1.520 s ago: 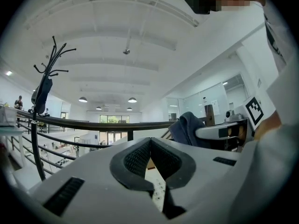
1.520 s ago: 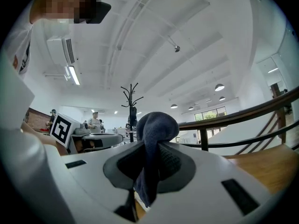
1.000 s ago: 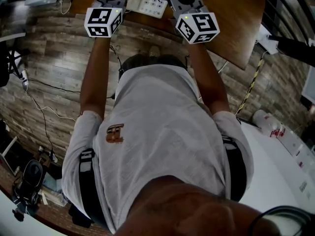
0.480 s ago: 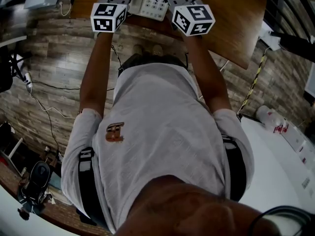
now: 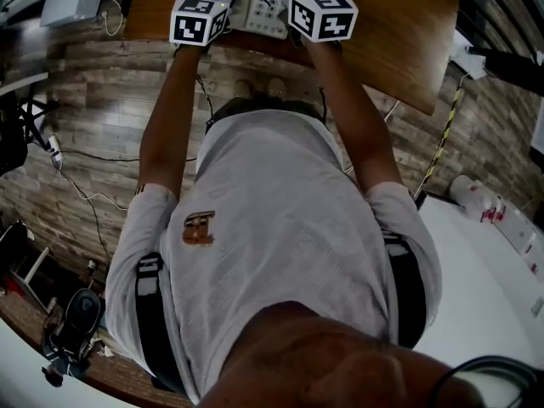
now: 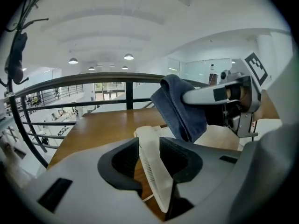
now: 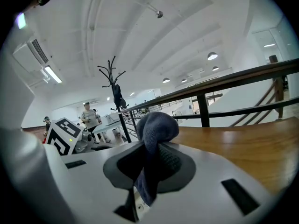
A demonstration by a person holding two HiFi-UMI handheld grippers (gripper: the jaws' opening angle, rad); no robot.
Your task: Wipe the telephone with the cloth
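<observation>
The head view's top edge cuts off most of the telephone (image 5: pixel 259 8) on the tabletop (image 5: pixel 399 32). Both arms reach forward. The left gripper (image 6: pixel 150 155) jaws have just been opening and stand wide astride the telephone's edge. The right gripper (image 7: pixel 149 164) jaws pinch the blue cloth (image 7: pixel 156 125).

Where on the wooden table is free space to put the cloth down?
Bare wood: the table right of the right claw, and a narrower strip left of the left claw. The middle is crowded: the telephone lies there, its edge between the left jaws, which have just been opening.
</observation>
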